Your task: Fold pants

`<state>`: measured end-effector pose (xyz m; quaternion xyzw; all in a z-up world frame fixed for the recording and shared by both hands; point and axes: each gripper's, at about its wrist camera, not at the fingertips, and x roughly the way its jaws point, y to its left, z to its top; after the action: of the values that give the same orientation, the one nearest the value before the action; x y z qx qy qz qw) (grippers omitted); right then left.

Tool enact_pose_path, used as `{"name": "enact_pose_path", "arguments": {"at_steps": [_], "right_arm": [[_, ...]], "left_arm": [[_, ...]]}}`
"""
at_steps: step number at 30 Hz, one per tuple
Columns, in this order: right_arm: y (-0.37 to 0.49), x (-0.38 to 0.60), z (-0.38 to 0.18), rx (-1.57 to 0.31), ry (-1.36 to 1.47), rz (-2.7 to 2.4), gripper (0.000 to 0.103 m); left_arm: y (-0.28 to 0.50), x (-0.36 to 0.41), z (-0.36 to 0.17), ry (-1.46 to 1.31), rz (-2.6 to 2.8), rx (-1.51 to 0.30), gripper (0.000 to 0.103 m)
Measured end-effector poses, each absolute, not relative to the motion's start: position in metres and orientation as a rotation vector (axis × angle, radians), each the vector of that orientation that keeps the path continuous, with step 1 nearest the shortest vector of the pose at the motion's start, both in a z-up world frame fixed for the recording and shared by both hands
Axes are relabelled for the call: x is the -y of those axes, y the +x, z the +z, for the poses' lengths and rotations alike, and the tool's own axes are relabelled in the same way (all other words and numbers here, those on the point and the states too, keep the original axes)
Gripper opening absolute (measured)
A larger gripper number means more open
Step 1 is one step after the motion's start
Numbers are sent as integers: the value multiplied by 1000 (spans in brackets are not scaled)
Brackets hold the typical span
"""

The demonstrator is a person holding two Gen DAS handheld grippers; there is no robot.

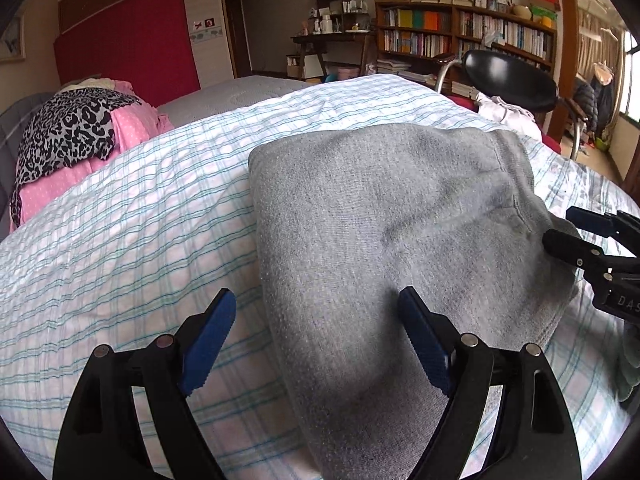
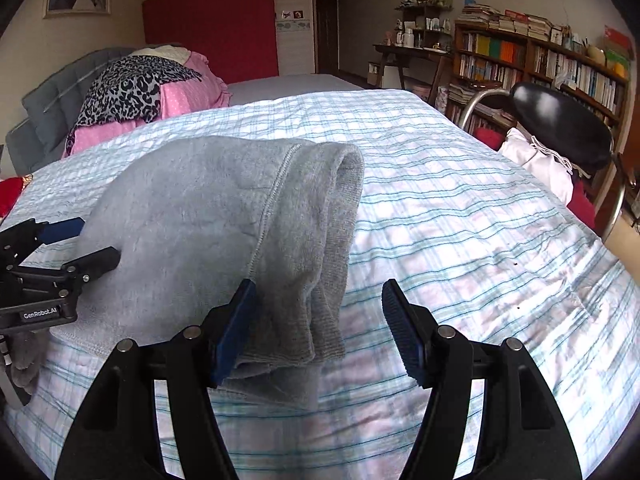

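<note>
Closest to the lens in the left wrist view, left gripper (image 1: 316, 320) sits w/ jaws spread wide, holding nothing; its right pad rests on or just over the near part of the grey pants (image 1: 384, 232), its left pad over bare bedspread (image 1: 120, 216). Same story in the right wrist view: right gripper (image 2: 318, 320) is released, jaws apart, left pad touching or just beside the near-right edge of the pants (image 2: 224, 224), right pad over the bedspread (image 2: 460, 208). Pants lie on the bed as a compact, thick bundle, layers stacked at the near-right edge (ribbed band, likely cuff or waistband, shows along that side), seam running down the top face. Each gripper shows at the edge of the other's view, one at either side of the bundle. Judgement: folding looks mostly or fully done, since the garment is already a short stacked block w/ no leg trailing out; what's left, if anything, is prob. smoothing or one last fold, can't tell which. Further back, leopard-print and pink clothes (image 1: 76, 136) are piled near the headboard, well apart from the pants. A black chair (image 2: 560, 120) stands beside the bed on the right w/ a white garment on it, and bookshelves (image 1: 464, 36) line the far wall.
</note>
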<state>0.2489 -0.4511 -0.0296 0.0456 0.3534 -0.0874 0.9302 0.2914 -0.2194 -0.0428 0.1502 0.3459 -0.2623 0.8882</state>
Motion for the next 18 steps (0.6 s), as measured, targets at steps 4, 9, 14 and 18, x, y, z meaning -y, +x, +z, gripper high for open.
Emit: {"name": "enact_pose_path", "arguments": {"at_steps": [4,9,14,18], "right_arm": [[261,465,-47,-780,145,-188,74],[265,470,-53,-804,189,-184,76],[263,458,-52,-792,93,-239,76],[262,463,-53,-794,120,-232,77]], "left_arm": [[283,222,-47,346,-546,-704,83],[280,220,-48,340,-543,-704,83],[271,219,-47,365,-514,-671,83],[262,217,-45,373,-492,-652,83]]}}
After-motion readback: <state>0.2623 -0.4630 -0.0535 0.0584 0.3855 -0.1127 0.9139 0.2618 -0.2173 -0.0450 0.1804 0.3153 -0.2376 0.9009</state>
